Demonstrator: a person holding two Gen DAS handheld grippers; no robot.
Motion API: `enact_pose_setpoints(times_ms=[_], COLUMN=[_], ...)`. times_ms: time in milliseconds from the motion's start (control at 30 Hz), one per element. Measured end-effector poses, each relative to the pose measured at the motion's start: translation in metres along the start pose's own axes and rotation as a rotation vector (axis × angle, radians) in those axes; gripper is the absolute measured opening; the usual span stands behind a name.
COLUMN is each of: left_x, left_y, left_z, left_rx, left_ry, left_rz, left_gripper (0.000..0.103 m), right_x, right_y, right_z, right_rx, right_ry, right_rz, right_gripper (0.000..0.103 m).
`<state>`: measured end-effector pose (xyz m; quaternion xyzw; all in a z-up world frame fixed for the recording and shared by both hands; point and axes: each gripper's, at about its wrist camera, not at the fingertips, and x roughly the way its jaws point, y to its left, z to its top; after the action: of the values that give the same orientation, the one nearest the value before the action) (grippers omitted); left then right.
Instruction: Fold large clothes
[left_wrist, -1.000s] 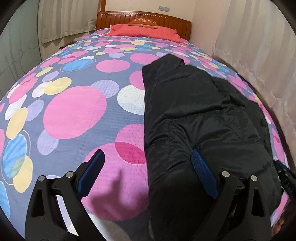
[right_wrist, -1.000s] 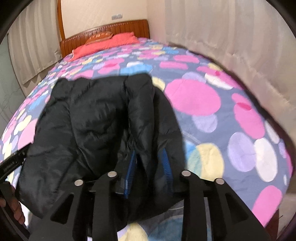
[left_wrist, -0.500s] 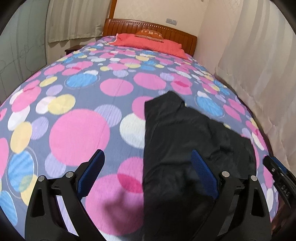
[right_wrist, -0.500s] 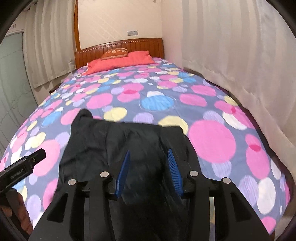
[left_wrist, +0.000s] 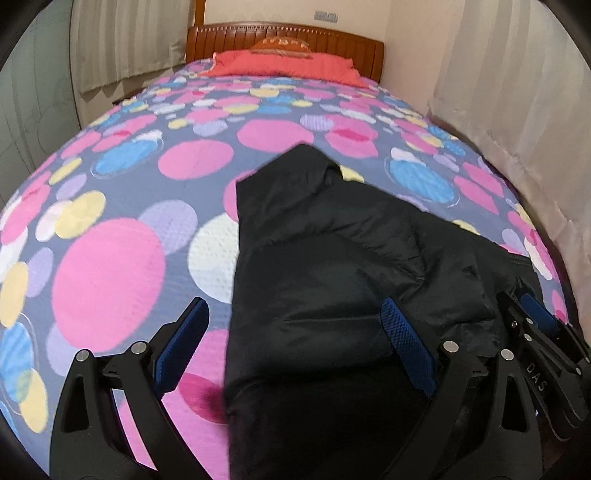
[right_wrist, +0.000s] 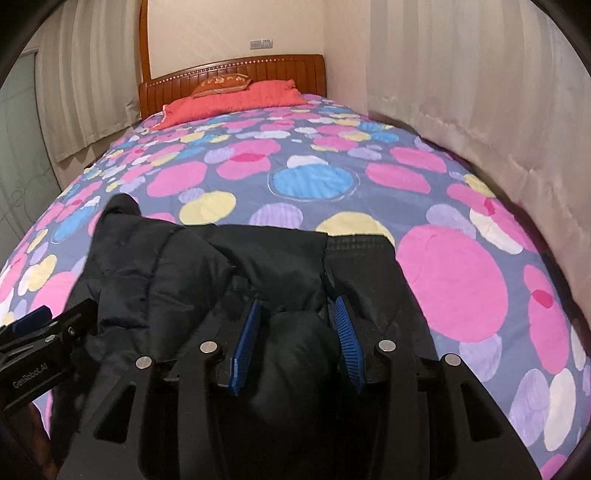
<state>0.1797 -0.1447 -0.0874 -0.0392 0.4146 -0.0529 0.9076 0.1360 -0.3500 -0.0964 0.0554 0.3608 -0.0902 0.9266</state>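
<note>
Biggest risk I see here: the black puffer jacket is slick and springy, so whatever fold gets made could just puff back open or slide off itself. It's lying on the near part of the bed, toward its right side, partly folded over on itself.

The right gripper has its blue pads on either side of a fat roll of jacket. They look partly closed around the bulge, but I honestly can't tell if they're pinching it or just sitting around it. If that hold is only on the outer shell, the shiny fabric could slip out as soon as it's lifted, and the padding inside would sag and drag the fold crooked.

The left gripper is spread wide with nothing in it. One finger is over the bedspread, the other over the jacket's near edge. If it closes carelessly it could snag the bedspread along with the jacket.

Materials: the jacket is quilted, with stitched seams, soft rounded ridges and a faint sheen. The bedspread is a flat textured weave, purple-grey with big pink, yellow, blue and white circles. There's a red pillow up by the wooden headboard, with pale curtains alongside.
</note>
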Motion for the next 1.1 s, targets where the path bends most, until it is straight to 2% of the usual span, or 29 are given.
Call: enact_pose_setpoints(times_ms=[100, 167, 333, 1100], left_x=[0.011, 0.019, 0.032, 0.051], left_y=[0.000, 0.002, 0.000, -0.006], left_z=[-0.002, -0.003, -0.007, -0.013], left_rx=[-0.016, -0.037, -0.048, -0.035], left_ry=[0.017, 0.033, 0.031, 0.026], left_rz=[0.009, -0.005, -0.008, -0.001], left_gripper=[0.100, 0.101, 0.101, 0.101], right_x=[0.016, 0.027, 0.042, 0.053], right_y=[-0.003, -0.004, -0.006, -0.006], right_z=[-0.007, -0.008, -0.014, -0.022], right_rx=[0.004, 0.000, 0.019, 0.022], right_ry=[0.025, 0.042, 0.049, 0.022], right_rz=[0.004, 0.000, 0.000, -0.031], right_gripper=[0.044, 0.048, 0.048, 0.048])
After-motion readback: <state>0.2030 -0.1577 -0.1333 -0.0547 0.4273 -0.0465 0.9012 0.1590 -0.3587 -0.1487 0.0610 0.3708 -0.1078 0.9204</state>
